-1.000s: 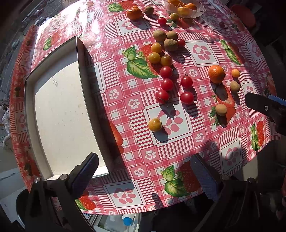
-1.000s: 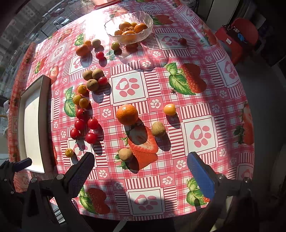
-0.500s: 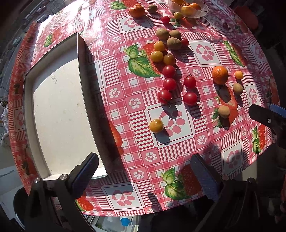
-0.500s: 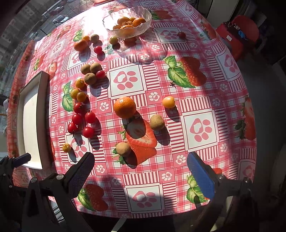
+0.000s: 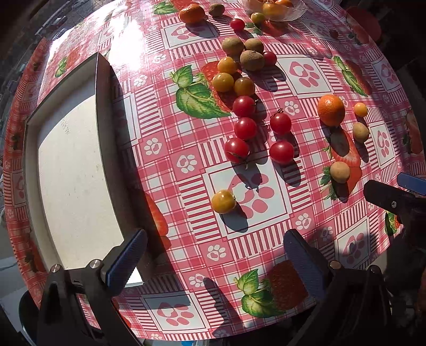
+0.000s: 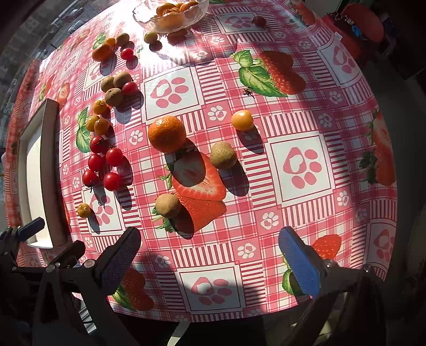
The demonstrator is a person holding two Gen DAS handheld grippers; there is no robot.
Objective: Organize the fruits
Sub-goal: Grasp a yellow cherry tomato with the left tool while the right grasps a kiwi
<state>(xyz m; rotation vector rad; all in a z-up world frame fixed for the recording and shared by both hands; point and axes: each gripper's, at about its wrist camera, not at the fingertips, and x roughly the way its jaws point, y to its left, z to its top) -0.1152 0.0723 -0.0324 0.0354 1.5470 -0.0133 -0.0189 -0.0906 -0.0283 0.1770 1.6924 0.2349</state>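
Note:
Loose fruit lies on a red checked tablecloth. Several red cherry tomatoes sit mid-table, with yellow tomatoes and brown longans behind them. One yellow tomato lies nearest my left gripper, which is open and empty above the table's near edge. In the right wrist view a mandarin, two longans and a yellow tomato lie ahead of my right gripper, also open and empty. A white tray sits at the left.
A glass bowl holding orange fruit stands at the far edge, with another mandarin and small fruit near it. The right gripper's finger shows at the right of the left wrist view. A red chair stands beyond the table.
Both grippers have moved forward and lower toward the table, so the fruit looks nearer. Jaws stay open. No fruit has moved.

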